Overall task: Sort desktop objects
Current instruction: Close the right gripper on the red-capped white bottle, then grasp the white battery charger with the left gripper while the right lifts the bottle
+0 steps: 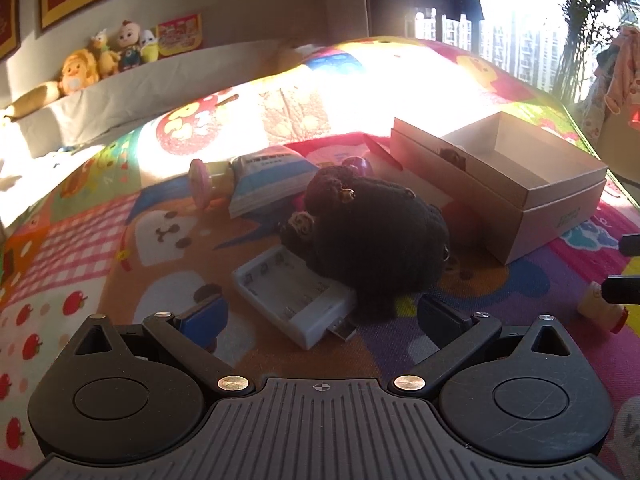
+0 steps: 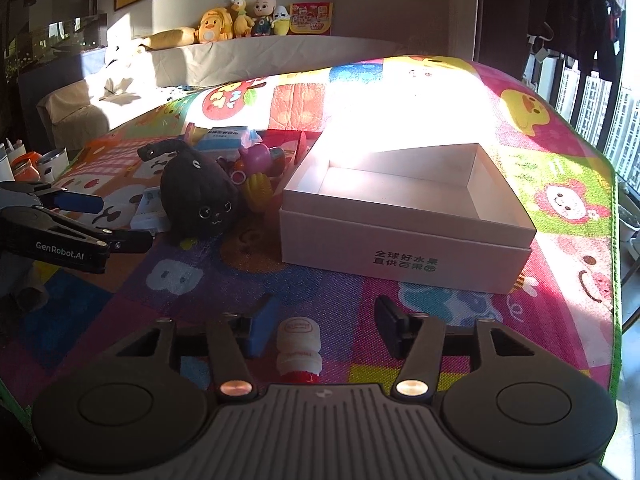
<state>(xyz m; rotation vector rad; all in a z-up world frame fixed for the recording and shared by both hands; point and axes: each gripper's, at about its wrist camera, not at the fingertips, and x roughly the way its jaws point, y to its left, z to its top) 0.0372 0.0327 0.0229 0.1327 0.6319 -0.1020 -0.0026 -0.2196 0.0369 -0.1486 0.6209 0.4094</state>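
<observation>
An open white box [image 2: 404, 216] stands on the colourful mat, also in the left wrist view [image 1: 500, 184]. A black plush toy [image 1: 376, 240] lies left of it, also in the right wrist view [image 2: 200, 200]. A white battery charger [image 1: 292, 292] lies just before my open left gripper [image 1: 320, 316], which also shows in the right wrist view [image 2: 104, 220]. My right gripper [image 2: 326, 324] is open around a small white bottle with a red cap [image 2: 298, 350], which lies between the jaws untouched; it also shows in the left wrist view [image 1: 600, 308].
A blue-and-white packet [image 1: 268, 184], a pink-lidded jar [image 1: 210, 184], a yellow toy [image 2: 258, 190] and pink toys [image 2: 258, 156] lie behind the plush. Stuffed toys [image 2: 240, 20] line a ledge at the back. The mat's right edge [image 2: 614, 216] drops off near a window.
</observation>
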